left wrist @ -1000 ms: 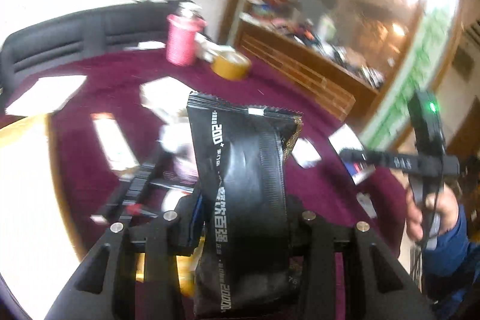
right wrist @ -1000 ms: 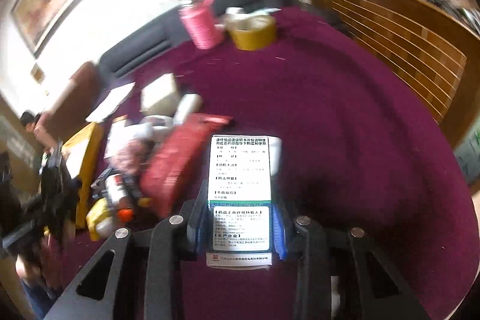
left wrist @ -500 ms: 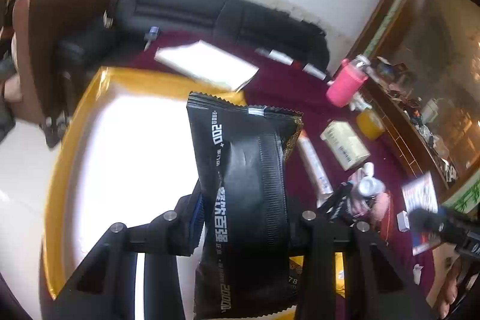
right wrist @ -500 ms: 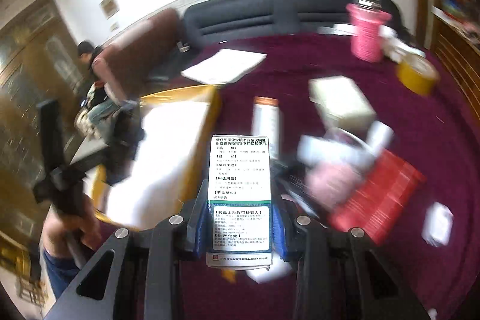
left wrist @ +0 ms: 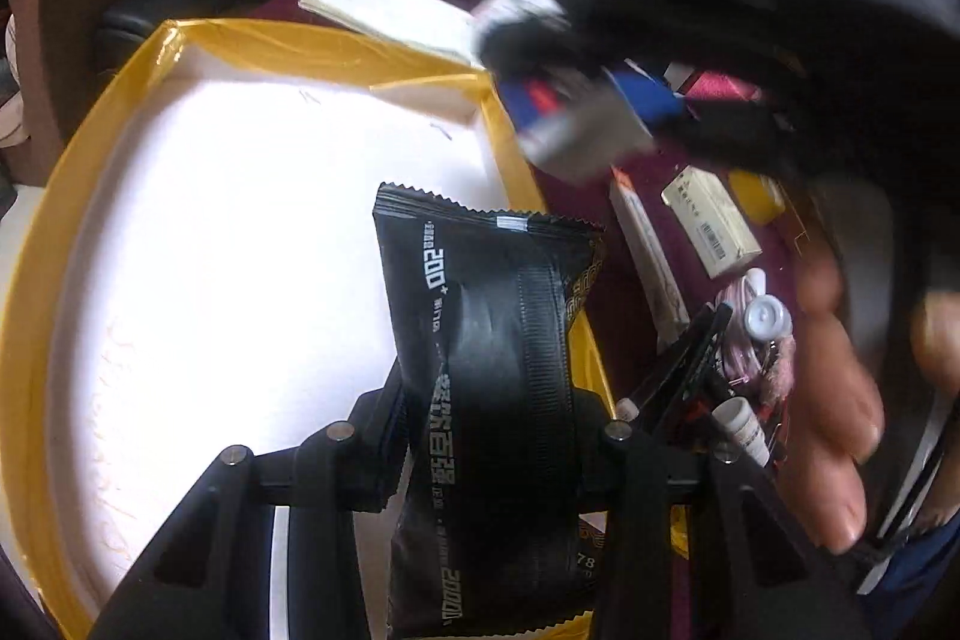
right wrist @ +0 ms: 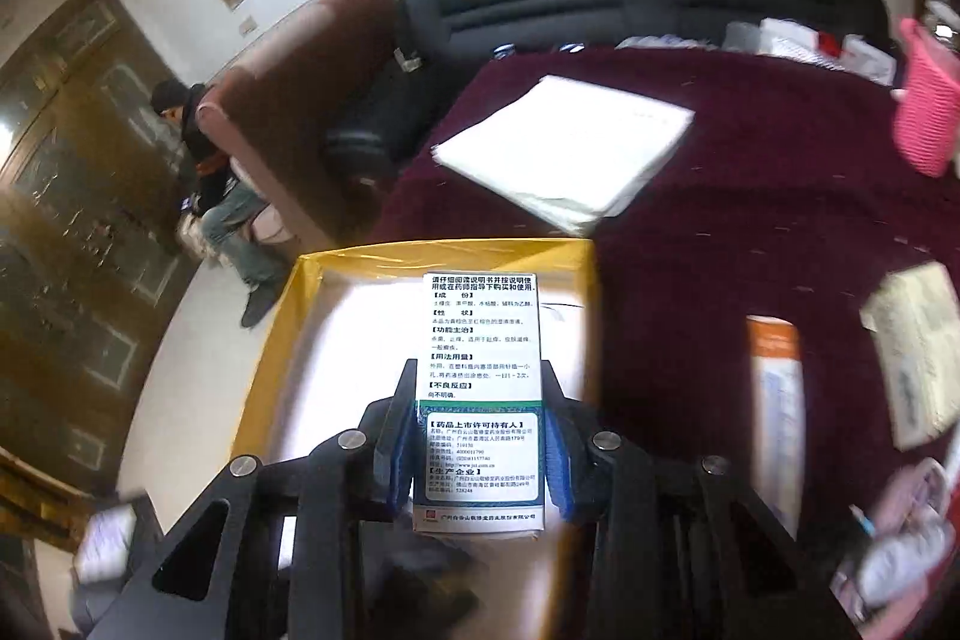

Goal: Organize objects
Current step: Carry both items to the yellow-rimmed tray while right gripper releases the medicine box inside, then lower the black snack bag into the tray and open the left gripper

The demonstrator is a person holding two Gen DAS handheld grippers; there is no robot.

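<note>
Left tongs clenched on a black foil snack packet with white print, pads pressing its lower half. Packet's long axis runs along the fingers, serrated top edge pointing away from the hand, leaning slightly left. It hangs over the right side of a shallow yellow-rimmed tray with a white floor, not touching it.

Right tongs gripping a white medicine box with a green band and black print between blue pads. Box stands lengthwise along the fingers, printed face up, far end pointing at the tray's back rim; it hovers above the tray's near right corner.

Tray sits on a desk covered in dark red cloth. Beside the tray on the cloth: a stack of white papers, an orange-and-white tube carton, a cream box. Pink ribbed cup farther back.

Against a second ago: both tongs then faced the cluttered cloth; now both are over the tray. Right tongs now loom blurred at upper right of the left wrist view, hand close by.
</note>
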